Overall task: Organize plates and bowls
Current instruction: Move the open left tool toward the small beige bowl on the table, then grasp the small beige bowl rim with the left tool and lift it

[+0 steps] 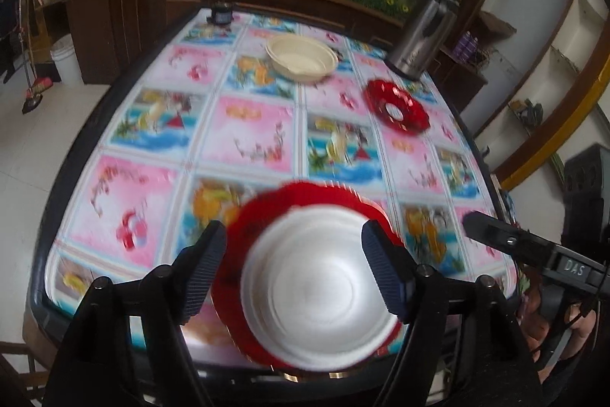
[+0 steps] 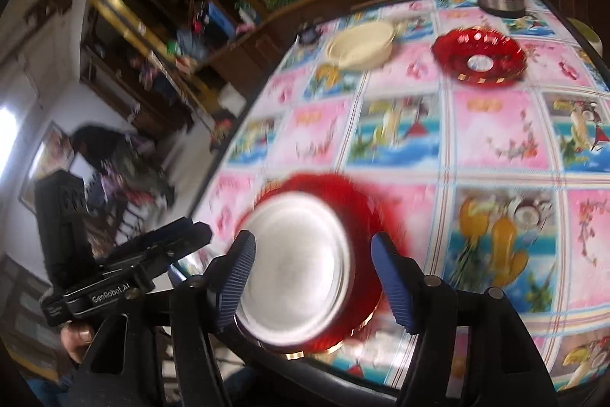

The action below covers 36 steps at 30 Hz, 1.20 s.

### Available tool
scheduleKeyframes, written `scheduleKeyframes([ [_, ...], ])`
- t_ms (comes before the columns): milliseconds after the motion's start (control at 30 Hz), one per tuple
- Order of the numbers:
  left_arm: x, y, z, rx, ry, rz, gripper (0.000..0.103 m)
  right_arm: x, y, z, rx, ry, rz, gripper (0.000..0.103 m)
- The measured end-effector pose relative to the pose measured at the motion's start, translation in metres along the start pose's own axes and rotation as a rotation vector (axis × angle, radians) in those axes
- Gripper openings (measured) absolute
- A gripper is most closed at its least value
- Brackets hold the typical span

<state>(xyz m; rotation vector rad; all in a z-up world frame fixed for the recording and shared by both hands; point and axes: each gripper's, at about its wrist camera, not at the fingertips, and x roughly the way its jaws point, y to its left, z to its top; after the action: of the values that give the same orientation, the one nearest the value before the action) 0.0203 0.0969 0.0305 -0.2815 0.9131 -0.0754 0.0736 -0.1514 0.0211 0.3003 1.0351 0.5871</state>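
At the near edge of the bench [image 1: 267,124], the left hand-held gripper [image 1: 293,267] hangs with its jaws spread and gripping nothing; the right hand-held gripper [image 2: 314,279] is likewise open and empty. Framed between the fingers of each, without touching them, a white bowl [image 1: 320,288] sits inside a red plate [image 1: 305,193]. Toward the far edge lies a cream bowl [image 1: 301,58], and near it, toward the far right corner, a second red dish [image 1: 396,109]. A steel thermos [image 1: 423,33] stands at that corner.

Two red plates [image 1: 305,201] [image 1: 396,109], two bowls [image 1: 316,296] [image 1: 301,58]
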Motion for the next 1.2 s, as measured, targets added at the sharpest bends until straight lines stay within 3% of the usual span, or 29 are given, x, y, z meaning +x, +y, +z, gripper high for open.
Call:
scheduleKeyframes([
  [267,0.056,0.032,0.079,-0.157,0.079,0.057,0.073,0.006,-0.036,0.07,0.151,-0.028,0.061,0.073],
  [600,0.155,0.045,0.162,-0.196,0.148,0.139,0.073,0.075,-0.074,0.156,0.264,0.01,0.064,0.077],
  [867,0.219,0.037,0.2,-0.177,0.166,0.152,0.073,0.147,-0.092,0.219,0.269,0.03,0.011,0.076],
  [1200,0.273,0.034,0.217,-0.177,0.163,0.162,0.073,0.224,-0.109,0.26,0.261,0.054,-0.071,0.069],
])
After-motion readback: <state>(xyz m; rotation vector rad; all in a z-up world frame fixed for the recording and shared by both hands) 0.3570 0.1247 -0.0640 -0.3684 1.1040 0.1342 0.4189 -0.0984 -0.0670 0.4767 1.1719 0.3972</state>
